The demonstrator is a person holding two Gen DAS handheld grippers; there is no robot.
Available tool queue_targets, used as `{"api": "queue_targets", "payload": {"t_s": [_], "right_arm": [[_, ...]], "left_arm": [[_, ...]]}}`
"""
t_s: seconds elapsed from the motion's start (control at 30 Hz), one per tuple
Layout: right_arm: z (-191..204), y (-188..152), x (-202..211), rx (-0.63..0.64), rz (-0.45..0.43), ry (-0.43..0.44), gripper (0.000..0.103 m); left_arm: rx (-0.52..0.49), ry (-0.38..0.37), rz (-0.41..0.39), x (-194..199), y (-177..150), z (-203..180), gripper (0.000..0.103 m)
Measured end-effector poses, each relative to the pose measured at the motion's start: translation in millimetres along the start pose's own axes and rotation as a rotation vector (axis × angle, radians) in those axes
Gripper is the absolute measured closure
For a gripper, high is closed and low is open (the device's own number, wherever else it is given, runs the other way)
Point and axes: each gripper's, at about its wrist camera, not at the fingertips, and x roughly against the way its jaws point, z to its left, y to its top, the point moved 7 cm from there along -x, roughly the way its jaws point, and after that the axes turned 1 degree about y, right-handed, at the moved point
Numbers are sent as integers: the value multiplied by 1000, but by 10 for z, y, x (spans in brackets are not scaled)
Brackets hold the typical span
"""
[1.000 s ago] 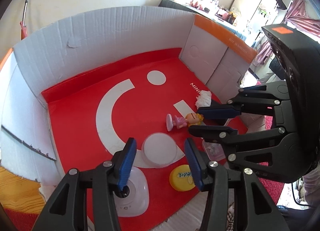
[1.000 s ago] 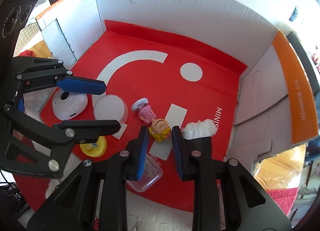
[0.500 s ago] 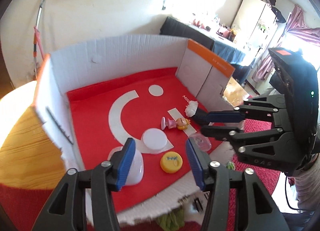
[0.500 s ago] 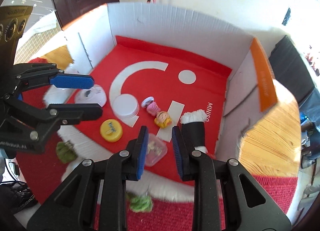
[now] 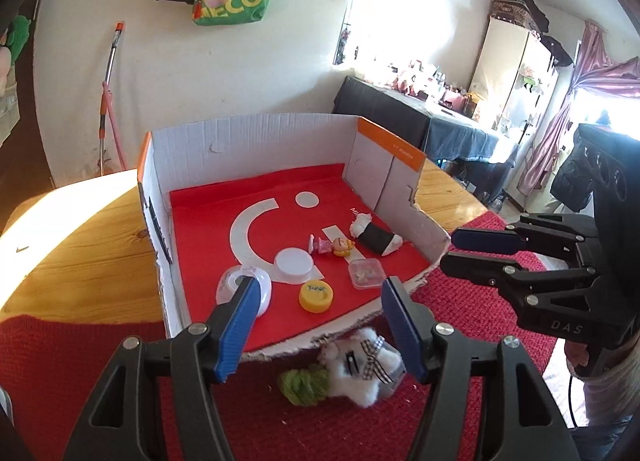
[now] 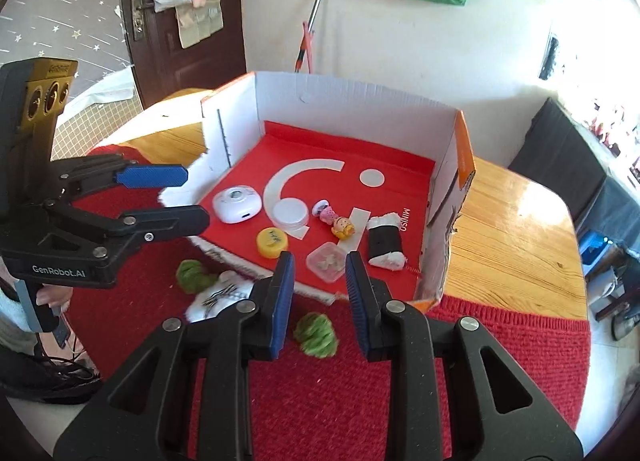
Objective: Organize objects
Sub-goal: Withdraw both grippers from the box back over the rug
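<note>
We are holding both tongs, left and right, parted and empty above the red mat. The white plush toy is lying outside the box; soft and light, we are judging its body the best grip.

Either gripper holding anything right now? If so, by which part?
Nothing held. Left gripper and right gripper are both open and empty, above the red mat in front of the box.
</note>
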Motion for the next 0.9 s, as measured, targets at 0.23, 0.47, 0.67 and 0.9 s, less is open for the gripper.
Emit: {"api": "queue_targets", "payload": {"t_s": [0.23,0.47,0.67,0.9], "right_arm": [[89,-161,173,-51,-96,-1,43],[81,-367,314,-129,-189,-50,36],[105,-599,383,-172,-268,-128,27],[170,-845,186,-199,-242,-170,21]], "left_arm": [[33,48,-56,192,-182,-76,37],[43,122,-113,353,-393,-114,27],[53,169,-151,397,-608,-137,23],[70,207,-147,334,-881,-139,17]]}}
